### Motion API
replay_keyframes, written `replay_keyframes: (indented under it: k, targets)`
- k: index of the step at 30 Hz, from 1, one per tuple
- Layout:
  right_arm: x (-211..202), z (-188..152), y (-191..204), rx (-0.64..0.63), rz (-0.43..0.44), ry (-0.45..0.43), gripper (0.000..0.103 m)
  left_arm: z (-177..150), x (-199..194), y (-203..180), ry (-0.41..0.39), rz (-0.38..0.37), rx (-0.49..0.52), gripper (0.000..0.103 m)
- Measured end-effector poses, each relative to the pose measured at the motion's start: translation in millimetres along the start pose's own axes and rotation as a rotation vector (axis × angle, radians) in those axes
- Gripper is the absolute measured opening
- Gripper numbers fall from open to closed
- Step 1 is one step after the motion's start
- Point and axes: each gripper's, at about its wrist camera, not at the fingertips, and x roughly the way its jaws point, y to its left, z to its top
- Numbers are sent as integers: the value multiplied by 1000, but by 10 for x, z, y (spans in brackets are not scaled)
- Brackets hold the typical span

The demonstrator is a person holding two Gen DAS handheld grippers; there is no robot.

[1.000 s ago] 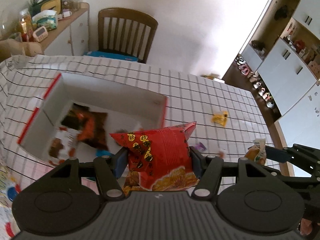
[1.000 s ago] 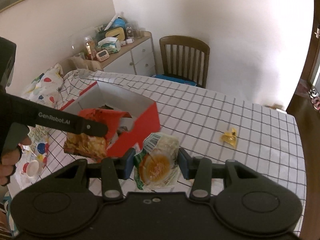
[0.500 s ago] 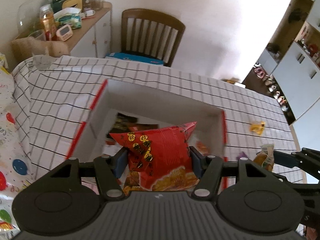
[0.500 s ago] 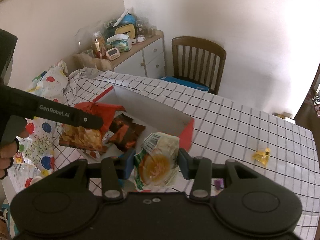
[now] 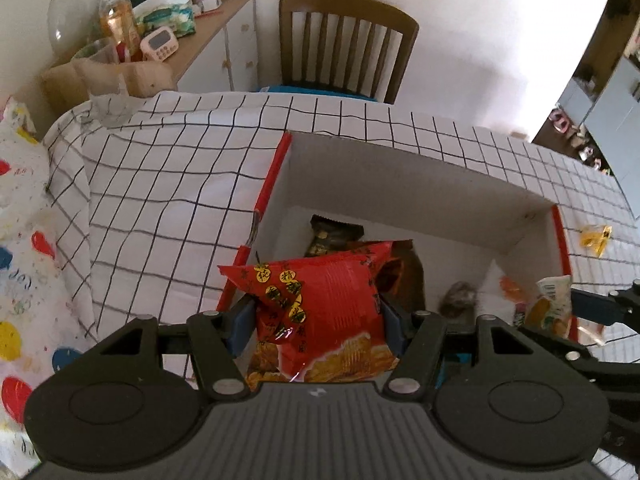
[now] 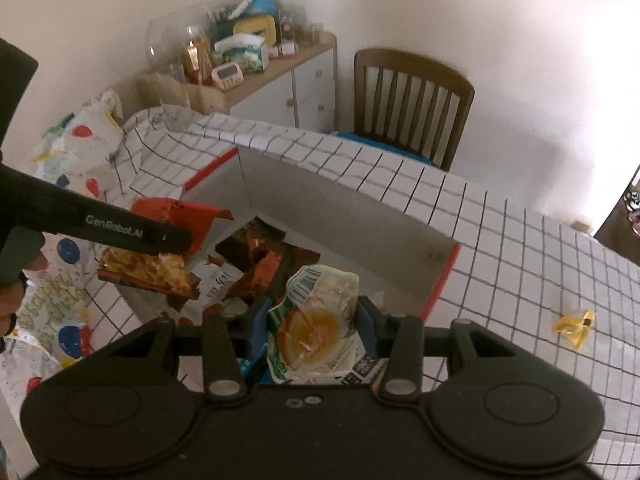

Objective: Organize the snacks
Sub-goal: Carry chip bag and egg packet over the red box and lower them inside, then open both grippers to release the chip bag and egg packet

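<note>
My left gripper [image 5: 316,320] is shut on a red chip bag [image 5: 320,312], held over the near left part of the open red-and-white box [image 5: 400,184]. In the right wrist view that same red chip bag [image 6: 160,248] hangs at the box's [image 6: 340,216] left edge. My right gripper [image 6: 314,320] is shut on a white and green snack pack [image 6: 316,328] with an orange picture, above the box's near side. Several dark and orange snack packets [image 6: 260,260] lie inside the box. A small yellow packet [image 6: 574,322] lies on the checked cloth to the right.
The checked tablecloth [image 5: 168,200] covers the table; a spotted cloth [image 5: 20,264] hangs at the left. A wooden chair [image 5: 344,44] stands behind the table. A sideboard [image 6: 280,64] with jars, tissues and a timer is at the back left.
Both grippers have travelled left and down with their packs: from beside the box to over its inside. The box now fills the middle of both views. Grips are unchanged.
</note>
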Motion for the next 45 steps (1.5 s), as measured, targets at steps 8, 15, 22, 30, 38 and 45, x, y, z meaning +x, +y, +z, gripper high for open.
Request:
replay_keyframes:
  k: [8, 15, 22, 30, 38, 45]
  targets:
    - [364, -47, 171, -34, -22, 66, 45, 3, 105, -175, -6, -20, 64, 63]
    - [489, -109, 187, -19, -8, 99, 45, -85, 328, -260, 60, -14, 82, 63]
    - [545, -135, 211, -12, 3, 129, 47, -130, 431, -237, 94, -8, 75, 64]
    - [571, -226, 206, 2, -17, 147, 54, -130, 443, -199, 111, 6, 39, 71]
    - [386, -207, 144, 32, -4, 96, 66, -164, 302, -168, 99, 0, 0, 75]
    - [130, -190, 56, 67, 36, 46, 74, -185, 46, -195, 51, 1, -8, 75]
